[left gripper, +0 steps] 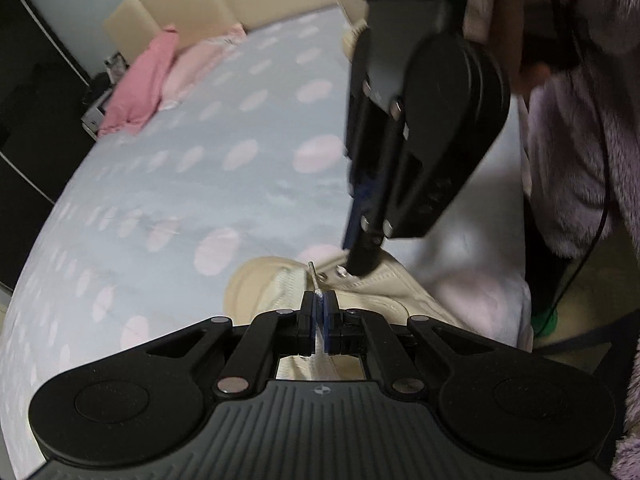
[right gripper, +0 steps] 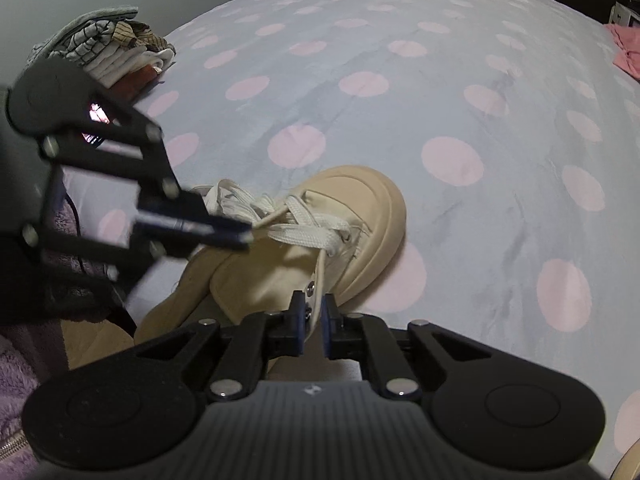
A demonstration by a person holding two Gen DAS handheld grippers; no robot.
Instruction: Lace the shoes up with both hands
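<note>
— Two grippers, one shoe (right gripper: 320, 236): where do you have it?

— Your cream shoe lies on the dotted bedspread (right gripper: 460, 92), toe toward the far side in the right wrist view, laces (right gripper: 304, 220) crossed over its tongue.

— And your left gripper (left gripper: 319, 300)?

— Its pads are pressed together on a lace end, the tip (left gripper: 312, 270) poking out just beyond them, near a metal eyelet (left gripper: 341, 271).

— Your right gripper (right gripper: 313, 308)?

— Slightly parted, with a strand of lace running down between the fingers; whether the pads touch it, you cannot tell. It sits just beside the eyelets on the shoe's side.

— Anything else?

— Folded clothes (right gripper: 116, 52) well apart, at the bed's edge.
</note>
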